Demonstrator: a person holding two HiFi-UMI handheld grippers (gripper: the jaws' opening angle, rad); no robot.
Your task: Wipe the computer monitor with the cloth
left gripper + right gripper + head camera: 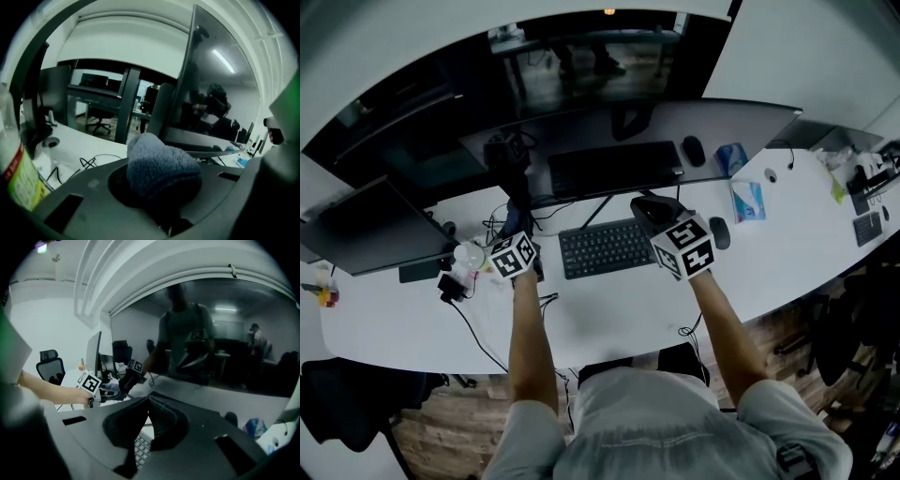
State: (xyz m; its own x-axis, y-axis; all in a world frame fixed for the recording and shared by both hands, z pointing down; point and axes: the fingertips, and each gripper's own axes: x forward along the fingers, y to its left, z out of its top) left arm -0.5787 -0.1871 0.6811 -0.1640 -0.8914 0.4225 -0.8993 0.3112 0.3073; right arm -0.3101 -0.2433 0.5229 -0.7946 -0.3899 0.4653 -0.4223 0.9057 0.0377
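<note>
Head view, looking steeply down: you stand at the white bench facing the wide curved computer monitor, one claw in each hand. Your left claw is clenched on the cloth, a blue-grey terry wad that bulges out from between its jaws and fills the middle of the left gripper view. There the monitor rises just to the right of the cloth as a dark, glossy sheet seen nearly edge-on. The head view places this claw at the lower left part of the screen; whether the cloth touches the glass cannot be told. Your right claw is clenched on nothing: in the right gripper view its jaw tips meet, with only a slice of the keyboard showing in the gap beneath them. That claw is held above the far edge of the keyboard, pointing at the screen, which mirrors your torso and both claws. The same view shows your left forearm and its marker cube at the left, close to the screen. On the bench, a mouse lies just right of the keyboard, a blue-and-white packet lies beyond it, loose cables trail at the left, and a labelled bottle stands at the left edge of the left gripper view.
</note>
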